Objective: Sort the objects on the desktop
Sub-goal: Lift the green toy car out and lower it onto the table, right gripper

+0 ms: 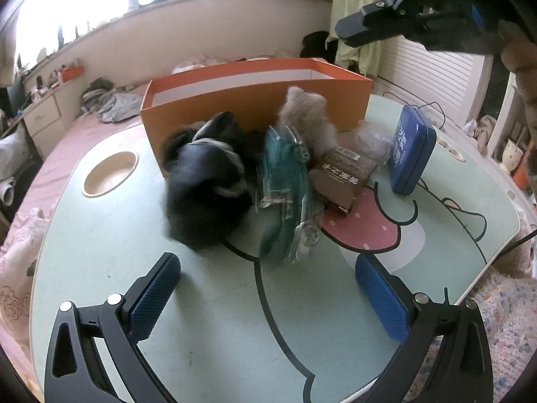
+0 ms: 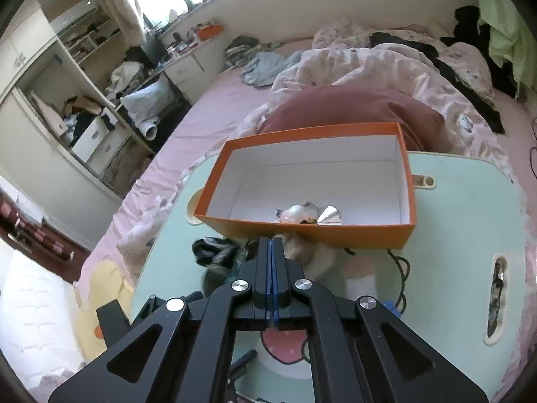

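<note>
The left gripper (image 1: 266, 288) is over the near part of the green table (image 1: 134, 252), and its blue pads stand wide apart with nothing between them. In front of it a small heap of things lies against the orange box (image 1: 255, 100): a black fur piece (image 1: 204, 184), a clear green package (image 1: 285, 184) leaning on it, a grey fluffy piece (image 1: 305, 110) just behind, a brown carton (image 1: 345, 174), a crumpled clear wrapper (image 1: 372, 137) and a blue tin (image 1: 412, 151) that stands on its edge, a little to the right of the carton. The right gripper (image 2: 272, 241) is high above the near wall of the box, and its two fingers are pressed flat together with nothing between them. Inside the box, on the white floor close to the near wall, lies a small shiny wrapped item (image 2: 308, 215); the rest of the floor is bare.
</note>
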